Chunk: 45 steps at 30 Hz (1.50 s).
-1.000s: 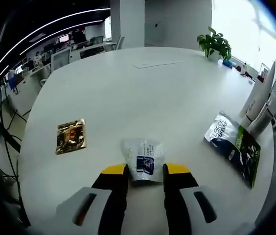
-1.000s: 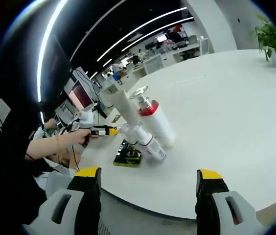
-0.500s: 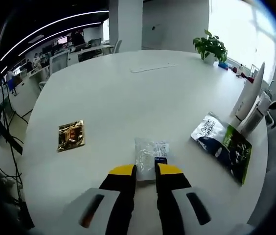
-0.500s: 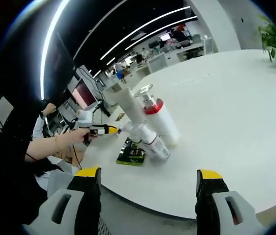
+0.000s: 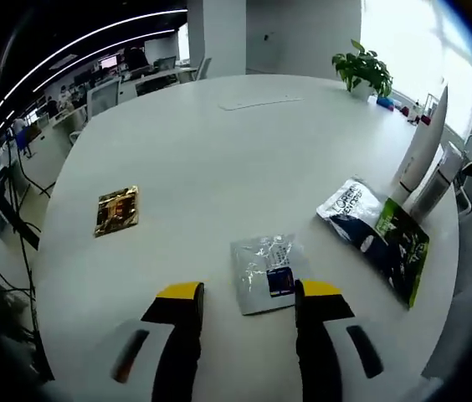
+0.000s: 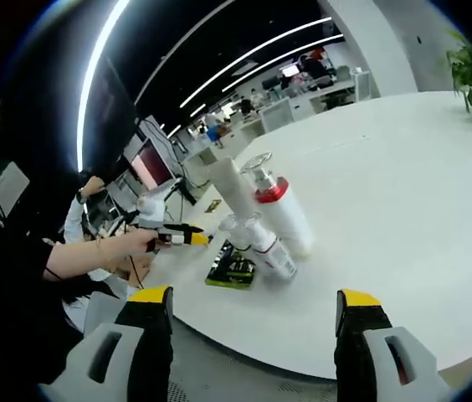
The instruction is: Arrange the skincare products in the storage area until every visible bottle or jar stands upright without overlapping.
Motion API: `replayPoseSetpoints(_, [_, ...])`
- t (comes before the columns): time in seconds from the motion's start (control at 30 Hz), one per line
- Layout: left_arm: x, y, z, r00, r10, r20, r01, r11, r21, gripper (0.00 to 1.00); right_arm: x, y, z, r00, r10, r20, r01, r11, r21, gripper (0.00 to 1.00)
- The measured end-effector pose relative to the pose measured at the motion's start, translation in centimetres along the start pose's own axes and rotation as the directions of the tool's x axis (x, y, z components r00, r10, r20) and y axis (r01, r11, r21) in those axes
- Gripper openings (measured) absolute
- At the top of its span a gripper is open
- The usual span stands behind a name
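A silver sachet with a blue label lies flat on the white table, just beyond my left gripper, which is open and apart from it. A silver, dark and green pouch lies to the right, beside a tall white tube and a smaller bottle. In the right gripper view the white tube, a red-banded bottle and a small bottle stand close together by the green pouch. My right gripper hangs open off the table's edge with nothing in it.
A gold sachet lies at the left of the table. A potted plant stands at the far edge. A person's hand holds the left gripper beside the bottles. Office desks and screens fill the background.
The left gripper's jaws, nearly shut on the silver sachet's edge half a second ago, have opened and drawn back; the sachet lies flat. The right gripper's view has barely shifted.
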<state>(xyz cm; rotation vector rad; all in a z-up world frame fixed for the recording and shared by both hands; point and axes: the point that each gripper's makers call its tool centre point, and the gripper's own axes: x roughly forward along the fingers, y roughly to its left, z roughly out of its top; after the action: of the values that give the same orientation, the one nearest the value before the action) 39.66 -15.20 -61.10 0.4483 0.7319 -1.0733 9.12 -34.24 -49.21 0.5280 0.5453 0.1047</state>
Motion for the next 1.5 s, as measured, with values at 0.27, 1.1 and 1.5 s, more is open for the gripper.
replayPoseSetpoints(0.27, [1.8, -0.1, 0.5, 0.999, 0.037, -0.023, -0.036, 0.999, 0.038, 0.37, -0.3, -0.3, 0.6, 0.999, 0.000, 0.039, -0.001, 1.000, 0.017, 0.82])
replayPoseSetpoints(1.1, [0.6, -0.8, 0.7, 0.999, 0.016, 0.052, -0.022, 0.994, 0.108, 0.05, -0.2, 0.6, 1.3, 0.998, 0.028, 0.058, -0.026, 0.999, -0.030, 0.80])
replayPoseSetpoints(1.5, [-9.6, -8.4, 3.3, 0.934, -0.338, 0.115, 0.303, 0.921, 0.243, 0.04, 3.8, 14.1, 1.6, 0.890, 0.443, -0.110, -0.456, 0.869, -0.193, 0.63])
